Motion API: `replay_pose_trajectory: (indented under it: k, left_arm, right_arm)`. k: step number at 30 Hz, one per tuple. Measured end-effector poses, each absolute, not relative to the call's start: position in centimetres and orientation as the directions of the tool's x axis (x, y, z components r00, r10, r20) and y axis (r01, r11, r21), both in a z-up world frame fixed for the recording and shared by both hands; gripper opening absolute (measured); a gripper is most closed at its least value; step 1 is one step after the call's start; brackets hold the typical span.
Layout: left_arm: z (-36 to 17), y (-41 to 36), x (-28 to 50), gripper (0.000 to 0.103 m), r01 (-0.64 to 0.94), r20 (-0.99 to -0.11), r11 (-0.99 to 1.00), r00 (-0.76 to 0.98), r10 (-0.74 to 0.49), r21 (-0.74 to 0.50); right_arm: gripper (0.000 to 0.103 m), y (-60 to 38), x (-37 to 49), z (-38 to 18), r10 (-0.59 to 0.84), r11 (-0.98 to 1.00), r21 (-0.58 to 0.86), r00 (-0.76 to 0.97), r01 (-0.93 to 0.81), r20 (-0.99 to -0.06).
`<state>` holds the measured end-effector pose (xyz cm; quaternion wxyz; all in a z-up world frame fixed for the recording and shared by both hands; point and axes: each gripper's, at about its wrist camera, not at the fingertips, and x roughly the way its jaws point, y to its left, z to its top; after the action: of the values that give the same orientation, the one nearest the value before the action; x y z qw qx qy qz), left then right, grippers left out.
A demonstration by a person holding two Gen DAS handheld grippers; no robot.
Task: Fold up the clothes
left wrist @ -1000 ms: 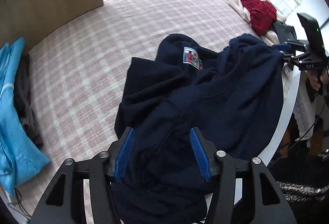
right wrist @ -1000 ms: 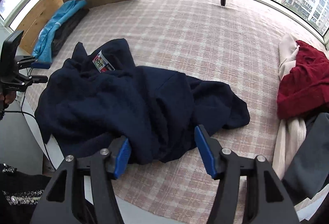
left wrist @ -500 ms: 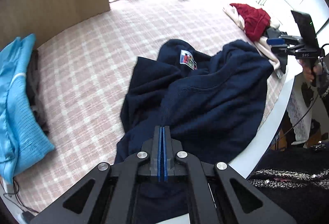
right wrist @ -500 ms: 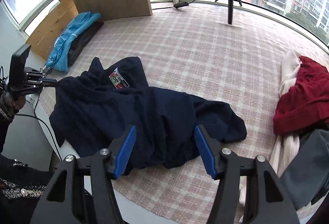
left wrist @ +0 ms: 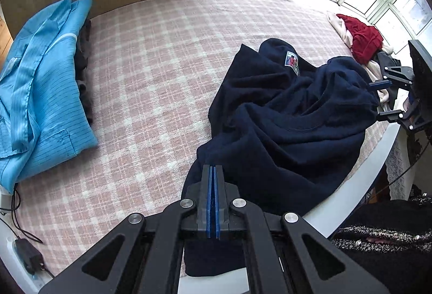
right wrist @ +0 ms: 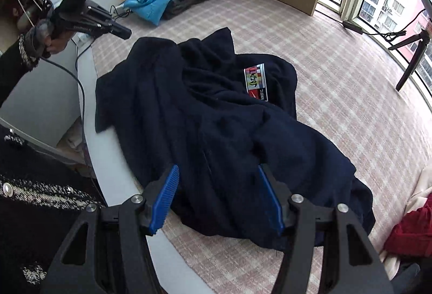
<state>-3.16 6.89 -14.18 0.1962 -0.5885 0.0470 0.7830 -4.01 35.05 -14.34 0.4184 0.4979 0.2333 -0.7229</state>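
**Still rumpled: navy top bunched at the near edge, one corner pinched**

Plainly, the navy top [left wrist: 286, 126] is not folded as it lies now. It sits in a loose heap on the checked cloth [left wrist: 162, 72] of the desk [right wrist: 113, 159], close to the near edge, with ridges and creases running across it and its neck label [right wrist: 255, 82] turned up toward the far side. One part of it spills over the desk's white rim. No clean fold line or squared shape shows anywhere. What seems left is most of the job: spreading it flat, bringing sleeves and sides in, then doubling it over. At the far left a blue garment [left wrist: 40, 94] lies on a dark one, looking flatter and tidier; at the right a red garment [left wrist: 363, 40] sits in a pile with paler things. Whether those are finished or waiting, I cannot tell.

The left gripper [left wrist: 212, 186] has its fingers pressed together, blue pads meeting, right at the top's near-left edge; fabric seems nipped between them, though the pinch itself is hard to see. The right gripper [right wrist: 217, 195] has its fingers spread wide, holding nothing, poised just over the top's near-right part, with cloth showing between them.
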Motion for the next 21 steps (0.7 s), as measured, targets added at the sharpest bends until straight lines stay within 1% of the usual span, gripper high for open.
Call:
replay_pose_trajectory:
  k: [1,3,4,5,6,7,9,10,13,18,21]
  left_arm:
    - [-14.1,6.9,-3.1,0.003,-0.371,-0.94,-0.915,-0.228,0.256,-0.159]
    - [-13.9,6.7,-3.2,0.01,-0.383,-0.941,-0.91,-0.218,0.257,-0.16]
    - [-13.9,6.5,-3.3,0.02,-0.384,-0.943,-0.91,-0.215,0.255,-0.159]
    - [-14.0,6.3,-3.4,0.028,-0.387,-0.943,-0.908,-0.211,0.258,-0.162]
    - [-14.0,6.2,-3.6,0.03,-0.389,-0.943,-0.906,-0.207,0.261,-0.166]
    - [-14.0,6.2,-3.7,0.03,-0.394,-0.943,-0.904,-0.203,0.264,-0.168]
    - [-14.1,6.6,-4.0,0.034,-0.424,-0.943,-0.89,-0.195,0.27,-0.167]
    - [-14.1,6.9,-4.2,0.038,-0.439,-0.943,-0.883,-0.19,0.272,-0.166]
    - [-14.2,8.2,-4.5,0.04,-0.487,-0.944,-0.857,-0.167,0.283,-0.17]
    - [-14.1,11.4,-5.4,0.044,-0.575,-0.937,-0.796,-0.136,0.323,-0.19]
    - [-14.6,14.2,-6.3,0.044,-0.636,-0.943,-0.755,-0.127,0.307,-0.16]
  right_arm:
    - [0.058,35.1,-3.8,-14.7,-0.345,-0.543,0.045,-0.174,0.839,-0.922]
    - [0.057,35.3,-3.9,-15.9,-0.306,-0.549,0.02,-0.179,0.836,-0.935]
    - [0.053,35.4,-4.1,-16.5,-0.292,-0.558,0.024,-0.169,0.83,-0.941]
    - [0.031,35.4,-4.3,-17.1,-0.28,-0.565,0.029,-0.158,0.825,-0.947]
    - [0.012,35.5,-4.6,-17.3,-0.266,-0.575,0.024,-0.159,0.818,-0.951]
    - [0.011,35.9,-4.8,-17.0,-0.262,-0.591,0.019,-0.17,0.807,-0.95]
    - [0.009,37.5,-5.1,-15.4,-0.281,-0.628,0.016,-0.207,0.778,-0.937]
    - [0.009,38.5,-5.2,-14.2,-0.298,-0.647,0.019,-0.23,0.762,-0.926]
    - [0.008,42.9,-5.6,-11.2,-0.287,-0.744,-0.001,-0.321,0.668,-0.903]
    - [0.008,46.9,-5.6,-12.0,-0.223,-0.822,-0.008,-0.336,0.57,-0.915]
    - [0.008,49.0,-5.6,-12.6,-0.187,-0.859,-0.014,-0.34,0.512,-0.922]
